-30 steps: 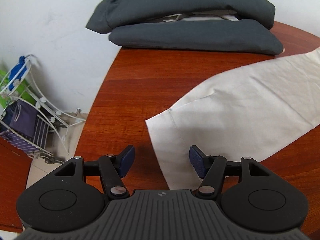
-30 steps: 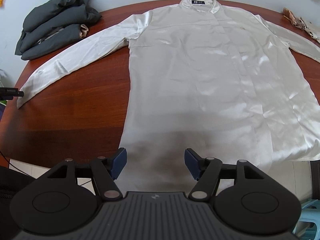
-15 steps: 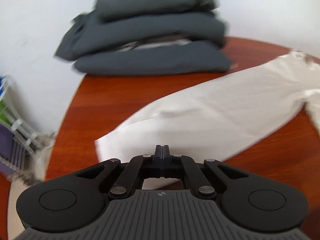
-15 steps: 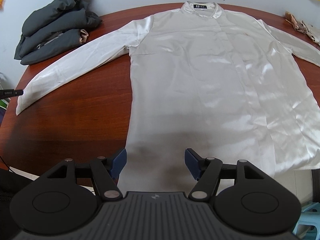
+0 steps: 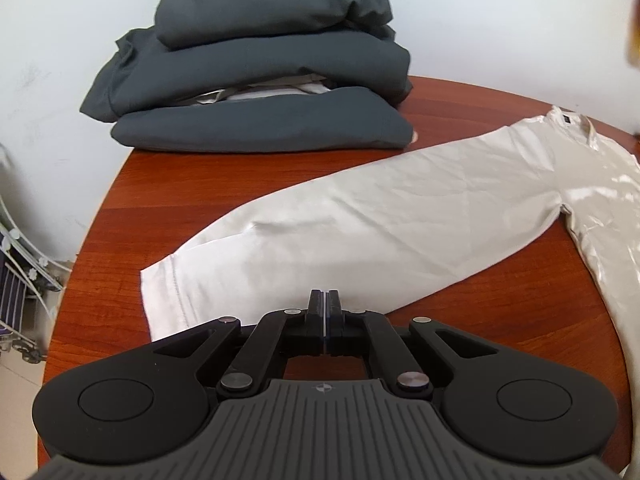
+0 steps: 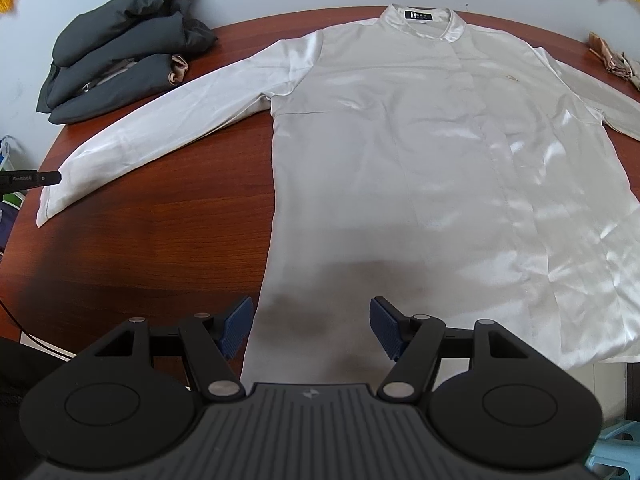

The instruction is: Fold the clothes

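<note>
A stack of folded dark garments (image 5: 256, 80) sat at eleven o'clock on the round wooden table (image 5: 200, 184), beside the satiny cream shirt (image 6: 420, 152). The left gripper (image 5: 324, 312) was pinched closed on the sleeve (image 5: 360, 232) edge near the cuff; the right gripper (image 6: 311, 326) hovered spread wide over the hem.

The left wrist view looks low along the sleeve (image 5: 360, 220); the right looks down from the hem, sharing the dark pile (image 6: 120, 56).
</note>
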`<control>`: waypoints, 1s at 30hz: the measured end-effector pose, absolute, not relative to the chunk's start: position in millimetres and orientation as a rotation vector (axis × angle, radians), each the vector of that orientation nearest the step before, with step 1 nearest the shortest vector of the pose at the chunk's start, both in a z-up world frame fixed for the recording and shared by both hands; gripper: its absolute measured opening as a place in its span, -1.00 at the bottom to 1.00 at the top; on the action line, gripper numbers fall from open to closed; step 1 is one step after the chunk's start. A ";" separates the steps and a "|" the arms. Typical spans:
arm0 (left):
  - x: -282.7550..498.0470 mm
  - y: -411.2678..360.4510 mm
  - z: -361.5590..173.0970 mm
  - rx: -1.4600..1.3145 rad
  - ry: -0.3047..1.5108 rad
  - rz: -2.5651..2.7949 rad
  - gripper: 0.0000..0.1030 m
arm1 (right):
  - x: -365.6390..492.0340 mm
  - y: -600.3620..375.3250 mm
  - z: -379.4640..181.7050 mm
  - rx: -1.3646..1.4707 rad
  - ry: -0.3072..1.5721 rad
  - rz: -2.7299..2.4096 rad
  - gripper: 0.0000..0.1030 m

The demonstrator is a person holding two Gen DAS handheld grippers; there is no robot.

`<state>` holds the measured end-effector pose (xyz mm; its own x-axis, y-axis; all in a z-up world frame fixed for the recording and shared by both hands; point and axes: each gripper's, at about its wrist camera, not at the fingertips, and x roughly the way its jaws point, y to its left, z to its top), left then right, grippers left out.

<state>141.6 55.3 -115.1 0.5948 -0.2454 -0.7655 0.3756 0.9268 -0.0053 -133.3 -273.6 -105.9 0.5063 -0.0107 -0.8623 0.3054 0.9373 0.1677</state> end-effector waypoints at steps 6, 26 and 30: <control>153.2 73.5 -117.2 0.164 0.848 -0.298 0.05 | -127.8 -272.6 -108.0 0.317 1.028 -0.192 0.40; 201.7 143.9 -147.1 0.146 0.915 -0.134 0.18 | -126.1 -271.5 -107.2 0.316 1.047 -0.221 0.42; 202.4 147.1 -153.0 0.135 0.945 -0.141 -0.44 | -126.3 -271.7 -106.6 0.312 1.048 -0.224 0.42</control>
